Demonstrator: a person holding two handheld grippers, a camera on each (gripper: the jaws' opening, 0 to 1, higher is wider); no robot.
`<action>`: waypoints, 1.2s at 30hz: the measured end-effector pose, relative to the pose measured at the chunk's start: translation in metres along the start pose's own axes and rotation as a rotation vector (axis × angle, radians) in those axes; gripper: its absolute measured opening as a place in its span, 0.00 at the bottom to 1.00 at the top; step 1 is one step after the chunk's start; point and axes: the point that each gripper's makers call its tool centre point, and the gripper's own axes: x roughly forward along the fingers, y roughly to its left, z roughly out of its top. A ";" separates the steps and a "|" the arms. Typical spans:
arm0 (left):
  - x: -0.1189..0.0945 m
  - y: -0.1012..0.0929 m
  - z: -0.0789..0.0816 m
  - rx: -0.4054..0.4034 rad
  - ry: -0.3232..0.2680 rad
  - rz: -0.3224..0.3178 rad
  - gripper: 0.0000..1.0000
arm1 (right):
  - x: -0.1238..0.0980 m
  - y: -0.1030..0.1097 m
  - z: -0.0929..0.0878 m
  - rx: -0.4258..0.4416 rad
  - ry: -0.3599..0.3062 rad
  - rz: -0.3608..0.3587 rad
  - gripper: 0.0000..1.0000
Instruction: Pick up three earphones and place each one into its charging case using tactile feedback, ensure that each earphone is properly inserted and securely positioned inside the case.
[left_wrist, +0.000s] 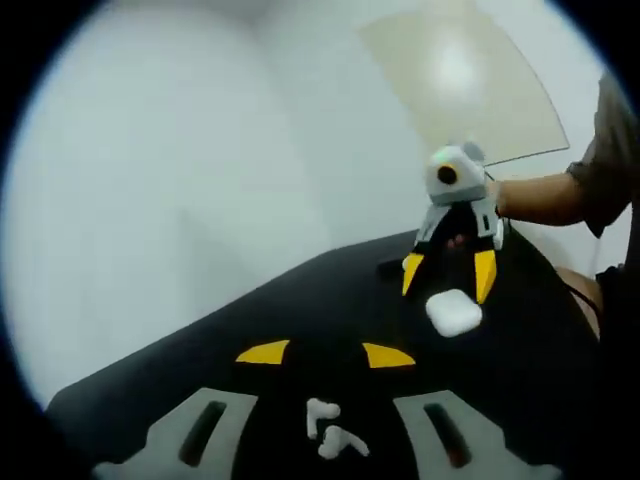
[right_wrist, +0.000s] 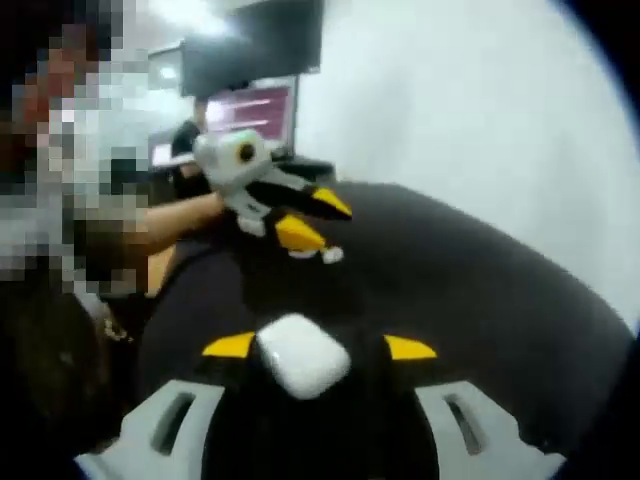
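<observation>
White earphones (left_wrist: 332, 430) lie on the black table (left_wrist: 300, 300), low between the yellow-tipped jaws of my left gripper (left_wrist: 325, 354), which is open around them without touching. In the right gripper view the same earphones (right_wrist: 321, 254) show just below the left gripper (right_wrist: 312, 220). A white charging case (right_wrist: 300, 356), lid closed, sits between the spread jaws of my right gripper (right_wrist: 320, 346), with a gap on each side. From the left gripper view the case (left_wrist: 453, 312) lies just under the right gripper (left_wrist: 448, 274).
The table's edge (left_wrist: 200, 325) runs diagonally, with a white wall behind it. A beige panel (left_wrist: 470, 80) hangs on that wall. A person's forearm (left_wrist: 540, 195) holds the right gripper. Monitors (right_wrist: 255, 110) stand behind the table.
</observation>
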 end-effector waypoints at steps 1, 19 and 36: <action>0.000 -0.001 0.000 0.002 0.002 -0.002 0.24 | 0.004 0.001 -0.004 0.039 0.011 -0.003 0.44; -0.001 -0.004 0.001 0.001 -0.001 -0.007 0.24 | -0.024 -0.006 -0.004 0.320 -0.144 -0.091 0.38; -0.009 -0.040 0.023 -0.154 -0.102 -0.243 0.16 | -0.006 0.024 0.014 -0.537 -0.200 -0.207 0.23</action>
